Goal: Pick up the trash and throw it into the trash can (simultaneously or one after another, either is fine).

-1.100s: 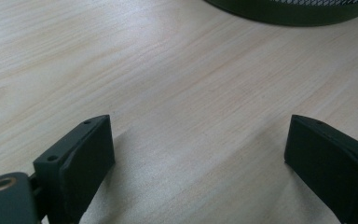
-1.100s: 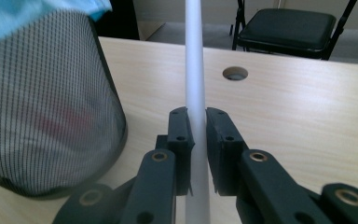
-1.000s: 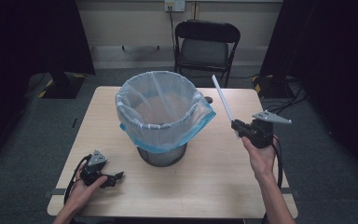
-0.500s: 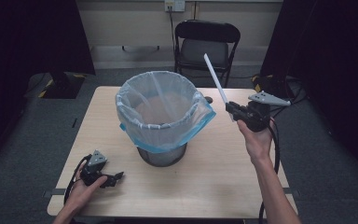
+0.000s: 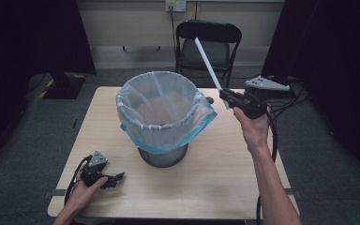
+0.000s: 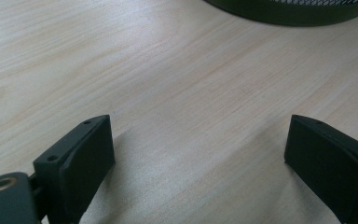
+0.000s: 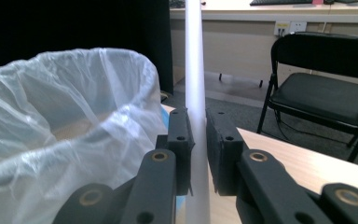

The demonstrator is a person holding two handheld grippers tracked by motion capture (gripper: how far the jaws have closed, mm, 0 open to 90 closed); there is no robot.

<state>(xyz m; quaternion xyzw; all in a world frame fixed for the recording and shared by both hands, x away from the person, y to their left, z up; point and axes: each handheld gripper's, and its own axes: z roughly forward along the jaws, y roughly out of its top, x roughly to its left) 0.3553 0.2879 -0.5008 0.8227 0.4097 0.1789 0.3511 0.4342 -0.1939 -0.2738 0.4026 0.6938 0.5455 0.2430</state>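
Observation:
A wire-mesh bin [image 5: 161,157] lined with a clear, blue-edged plastic bag [image 5: 161,115] stands in the middle of the wooden table [image 5: 215,173]. My right gripper [image 5: 226,96] is lifted to the right of the bin's rim, shut on a long white stick [image 5: 208,64] that slants up and to the left. In the right gripper view the stick [image 7: 196,70] rises between the two black pads, with the bag [image 7: 70,116] close at the left. My left gripper [image 5: 115,179] rests on the table at the front left; its jaws stand open over bare wood [image 6: 200,102].
A black folding chair [image 5: 206,47] stands behind the table's far edge. Dark curtains hang at both sides. A cable [image 5: 274,140] trails from the right gripper past the table's right edge. The bin's dark base [image 6: 289,9] lies just ahead of the left gripper.
My right gripper has risen with the white stick and shifted a little to the right and away; the stick's tip now stands in front of the chair. The left gripper has stayed put.

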